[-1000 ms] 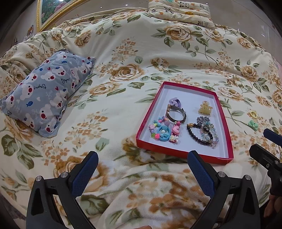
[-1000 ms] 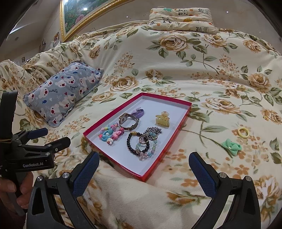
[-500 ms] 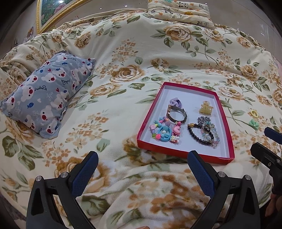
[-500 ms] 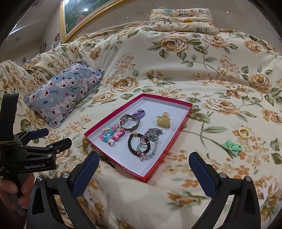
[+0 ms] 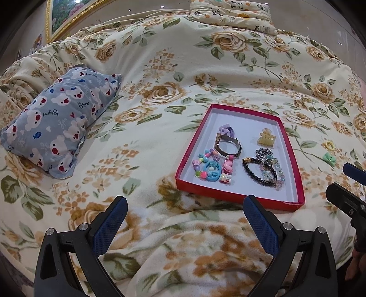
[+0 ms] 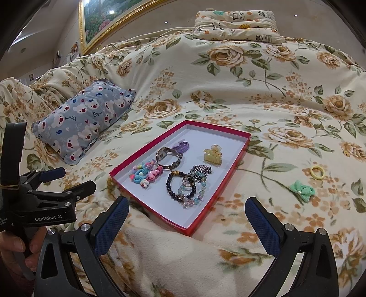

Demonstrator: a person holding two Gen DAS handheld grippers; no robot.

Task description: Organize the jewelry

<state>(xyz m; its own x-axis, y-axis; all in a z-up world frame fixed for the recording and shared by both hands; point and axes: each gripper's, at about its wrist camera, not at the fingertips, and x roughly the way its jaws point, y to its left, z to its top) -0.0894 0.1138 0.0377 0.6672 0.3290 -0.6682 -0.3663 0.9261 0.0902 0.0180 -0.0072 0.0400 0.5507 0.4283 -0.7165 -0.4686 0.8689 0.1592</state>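
Observation:
A red tray with a white floor lies on the floral bed. It holds several pieces: a purple hair tie, a metal bangle, a colourful bead bracelet, dark bead bracelets and a yellow claw clip. A yellow ring hair tie and a mint green bow lie on the bedspread right of the tray. My left gripper is open and empty, near the tray's front edge. My right gripper is open and empty, in front of the tray's near corner.
A grey-blue bear-print pillow lies to the left. A folded panda-print quilt sits at the far end. A gold-framed picture hangs behind. A fleece blanket fold lies under the grippers.
Both grippers have drifted slightly; the view barely shifts. Nothing was picked up or moved in the tray.

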